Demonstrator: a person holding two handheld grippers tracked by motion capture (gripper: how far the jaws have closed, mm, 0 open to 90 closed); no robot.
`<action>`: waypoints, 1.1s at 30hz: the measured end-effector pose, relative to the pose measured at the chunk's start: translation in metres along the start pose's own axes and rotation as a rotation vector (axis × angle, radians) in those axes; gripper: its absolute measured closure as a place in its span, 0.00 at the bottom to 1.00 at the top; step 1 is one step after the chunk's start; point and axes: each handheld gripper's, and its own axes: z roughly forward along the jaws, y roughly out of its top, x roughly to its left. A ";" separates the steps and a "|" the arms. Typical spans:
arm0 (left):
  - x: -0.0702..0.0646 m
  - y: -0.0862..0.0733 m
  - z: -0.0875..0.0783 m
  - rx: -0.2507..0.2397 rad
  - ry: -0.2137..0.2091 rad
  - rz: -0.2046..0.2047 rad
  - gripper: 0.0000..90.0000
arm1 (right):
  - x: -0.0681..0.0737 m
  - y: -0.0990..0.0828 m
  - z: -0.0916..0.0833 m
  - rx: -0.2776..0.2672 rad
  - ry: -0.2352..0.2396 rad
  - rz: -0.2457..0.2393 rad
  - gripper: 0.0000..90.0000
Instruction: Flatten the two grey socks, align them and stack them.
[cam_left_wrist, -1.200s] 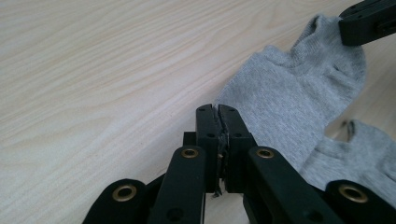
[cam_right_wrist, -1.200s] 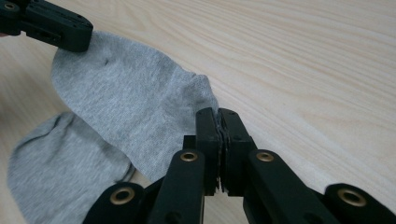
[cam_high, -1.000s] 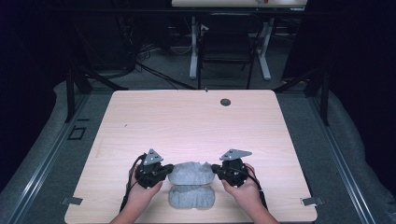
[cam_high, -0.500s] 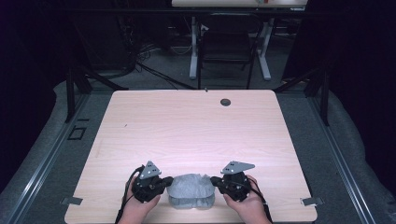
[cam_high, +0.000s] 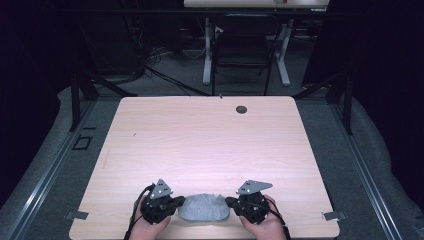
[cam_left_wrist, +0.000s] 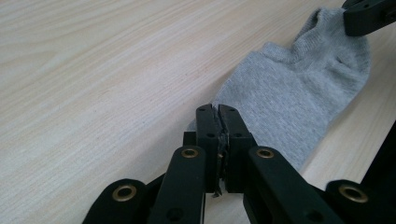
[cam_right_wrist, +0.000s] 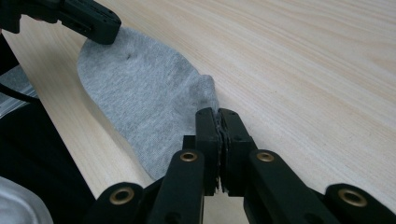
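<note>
Currently, left gripper (cam_high: 179, 202) and right gripper (cam_high: 231, 202) each clamp one end of the grey sock (cam_high: 204, 207), which lies flat at the table's (cam_high: 210, 140) near edge

A small grey knit sock (cam_high: 203, 208) lies flat on the desk (cam_high: 210, 145), close to the near edge around its middle, stretched sideways; its fabric looks smooth, possibly doubled over, with faint creases at one end.

High view overhead facing forward, gripper views close (both sharing sock (cam_left_wrist: 299, 88))
</note>
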 end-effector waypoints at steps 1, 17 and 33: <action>0.001 0.000 0.000 0.007 -0.001 0.006 0.98 | 0.001 0.000 0.001 0.001 -0.004 -0.001 0.97; 0.001 -0.006 0.010 0.023 -0.004 -0.003 0.98 | -0.006 -0.009 0.010 0.042 -0.017 0.009 0.96; 0.003 -0.007 0.015 0.026 -0.004 -0.007 0.89 | -0.006 -0.013 0.013 0.063 -0.032 0.013 0.86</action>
